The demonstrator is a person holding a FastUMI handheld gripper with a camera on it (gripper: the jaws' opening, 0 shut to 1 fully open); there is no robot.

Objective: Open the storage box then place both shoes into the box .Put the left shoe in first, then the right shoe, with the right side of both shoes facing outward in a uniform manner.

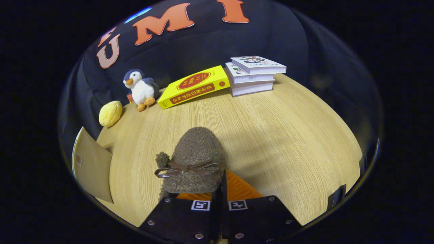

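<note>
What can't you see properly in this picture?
- Slipper: its heel end is hidden behind the gripper, so whether both jaws press on it cannot be told.
- Tan box flap: cut off at the view's rim; the rest of it is hidden.
- Small red thing behind the penguin toy: mostly covered.
- Book covers: too small to read.

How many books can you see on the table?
4. Three sit stacked at the table's far edge; a yellow book leans against that stack, beside the penguin toy. More may be hidden.
</note>
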